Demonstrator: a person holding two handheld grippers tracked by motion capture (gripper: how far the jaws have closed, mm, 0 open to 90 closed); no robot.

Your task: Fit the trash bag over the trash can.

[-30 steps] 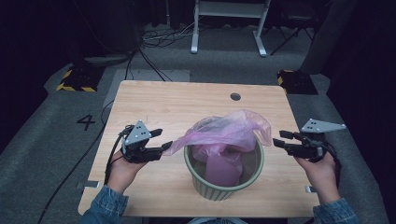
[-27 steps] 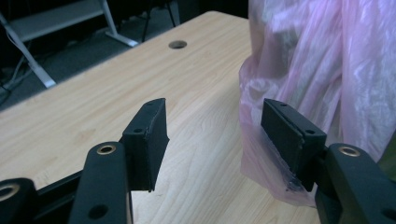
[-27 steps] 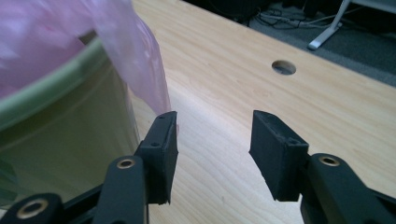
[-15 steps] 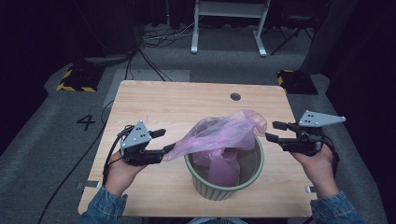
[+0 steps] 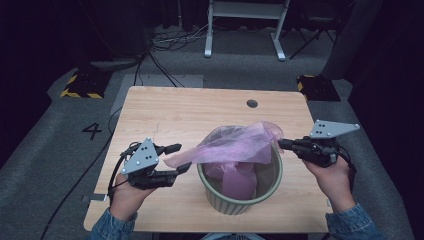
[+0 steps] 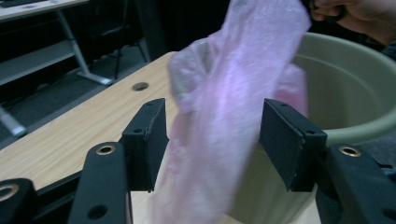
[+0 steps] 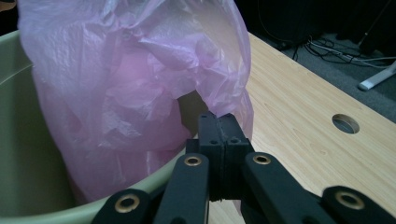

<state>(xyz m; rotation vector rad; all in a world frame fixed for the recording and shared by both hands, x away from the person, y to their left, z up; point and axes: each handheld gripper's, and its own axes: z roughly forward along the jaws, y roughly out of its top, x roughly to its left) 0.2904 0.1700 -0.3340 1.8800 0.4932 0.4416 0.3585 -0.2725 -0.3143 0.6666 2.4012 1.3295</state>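
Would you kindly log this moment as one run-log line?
left tool: open around pink bag | right tool: shut on pink bag edge | bag partly in green bin

Thin pink plastic bag (image 5: 235, 150) stretched over green bucket (image 5: 240, 197), partly hanging inside.

1. I see the wooden worktop (image 5: 190, 115), with a round cable hole (image 5: 252, 103) near its far edge.
2. Grey floor (image 5: 45, 170) surrounds it, and a painted number four (image 5: 93, 131) sits to the left.
3. Two black blocks with yellow-black striped edges (image 5: 79, 85) flank the far corners.
4. Cables (image 5: 160, 55) trail toward a white metal stand (image 5: 245, 22) at the back.
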